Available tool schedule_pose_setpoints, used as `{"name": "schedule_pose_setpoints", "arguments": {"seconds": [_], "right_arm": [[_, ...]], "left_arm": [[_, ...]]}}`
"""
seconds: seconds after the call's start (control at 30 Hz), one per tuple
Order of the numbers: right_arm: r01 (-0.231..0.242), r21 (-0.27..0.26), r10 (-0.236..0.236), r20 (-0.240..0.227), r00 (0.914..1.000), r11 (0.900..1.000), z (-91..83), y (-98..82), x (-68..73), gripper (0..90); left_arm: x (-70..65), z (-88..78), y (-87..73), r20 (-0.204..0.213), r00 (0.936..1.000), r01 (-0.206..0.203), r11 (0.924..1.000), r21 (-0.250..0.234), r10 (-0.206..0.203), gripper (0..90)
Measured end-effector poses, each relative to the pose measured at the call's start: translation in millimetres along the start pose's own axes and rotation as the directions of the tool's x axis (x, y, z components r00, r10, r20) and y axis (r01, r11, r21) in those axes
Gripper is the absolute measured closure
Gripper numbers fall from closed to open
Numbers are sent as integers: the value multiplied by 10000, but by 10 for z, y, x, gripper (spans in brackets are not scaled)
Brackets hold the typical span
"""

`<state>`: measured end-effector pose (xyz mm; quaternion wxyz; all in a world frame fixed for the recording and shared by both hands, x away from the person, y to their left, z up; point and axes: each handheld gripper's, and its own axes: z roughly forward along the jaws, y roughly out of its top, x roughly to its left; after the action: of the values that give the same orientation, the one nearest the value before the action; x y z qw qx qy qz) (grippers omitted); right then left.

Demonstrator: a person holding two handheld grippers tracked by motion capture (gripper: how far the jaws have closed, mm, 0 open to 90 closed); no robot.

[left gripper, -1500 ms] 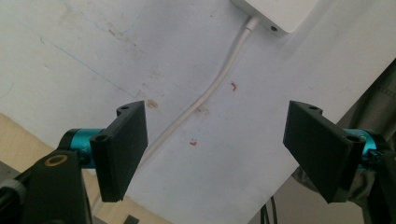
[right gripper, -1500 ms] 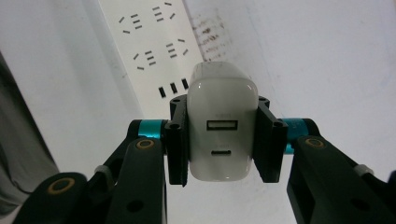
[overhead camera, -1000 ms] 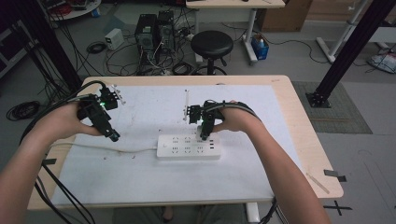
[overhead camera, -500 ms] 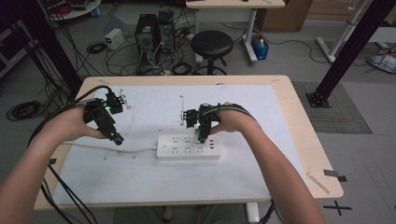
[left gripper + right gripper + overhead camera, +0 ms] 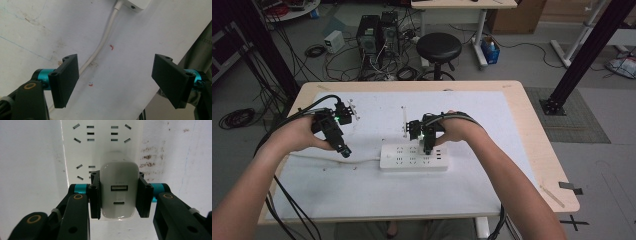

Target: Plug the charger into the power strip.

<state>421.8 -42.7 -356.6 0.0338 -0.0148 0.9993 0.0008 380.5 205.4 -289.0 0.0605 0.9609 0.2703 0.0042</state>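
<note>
A white power strip [image 5: 414,157] lies on the white mat, its cord [image 5: 362,160] running left. My right gripper [image 5: 428,149] points down at the strip's right half, shut on a white USB charger [image 5: 119,192] with two ports on its face. In the right gripper view the charger sits over the strip's sockets [image 5: 102,132], held on both sides by the black pads. My left gripper [image 5: 345,151] hovers just left of the strip, open, above the cord [image 5: 105,35]. The strip's corner [image 5: 136,4] shows at the top of the left gripper view.
The mat covers a wooden table [image 5: 537,135]. A thin white stick [image 5: 404,120] lies behind the right gripper. Beyond the table stand a black stool [image 5: 439,47], computer towers [image 5: 377,32] and tangled cables. Small red marks [image 5: 111,46] dot the mat.
The left gripper has moved right and nearer, toward the strip's left end. The right gripper with the charger has stayed over the strip.
</note>
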Motion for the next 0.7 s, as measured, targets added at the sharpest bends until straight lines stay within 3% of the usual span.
{"name": "schedule_pose_setpoints", "arguments": {"seconds": [0.1, 0.17, 0.3, 0.4, 0.43, 0.47, 0.63, 0.67, 0.7], "right_arm": [[-161, -166, 159, -118, 9998, 9997, 35, -18, -22, 627], [56, 25, -57, 211, 9998, 10000, 44, 11, 37, 628], [153, 151, -159, 401, 9991, 9998, 60, 63, 68, 628], [-20, -104, 21, 130, 9999, 9999, 85, 20, 13, 627], [-341, -177, 340, -45, 9994, 9993, 85, -3, 3, 626], [-172, -259, 172, -5, 9999, 9995, 100, 0, -2, 625], [-261, -527, 257, -84, 9996, 9983, 126, -30, -12, 620], [-568, -855, 547, -263, 9982, 9947, 128, -52, -21, 588], [-568, -855, 547, -263, 9982, 9947, 128, -52, -21, 588]], "left_arm": [[-5, 22, 25, 54, 10000, -59, 10000, 36, 59, 220], [-4, 21, 40, 1, 9999, -118, 9999, 64, 118, 220], [-19, 14, 77, -11, 9999, -121, 9999, -3, 121, 220], [-38, 17, 85, -4, 9998, -209, 9998, -10, 209, 219], [-36, 13, 82, 18, 9996, -271, 9996, 44, 271, 220], [-40, 13, 77, 8, 9997, -233, 9997, 17, 233, 220], [-10, 4, 50, -24, 9999, -158, 9997, -192, 158, 220], [8, 19, 52, -20, 10000, -78, 9996, -283, 78, 220], [8, 19, 52, -20, 10000, -78, 9996, -283, 78, 220]]}}
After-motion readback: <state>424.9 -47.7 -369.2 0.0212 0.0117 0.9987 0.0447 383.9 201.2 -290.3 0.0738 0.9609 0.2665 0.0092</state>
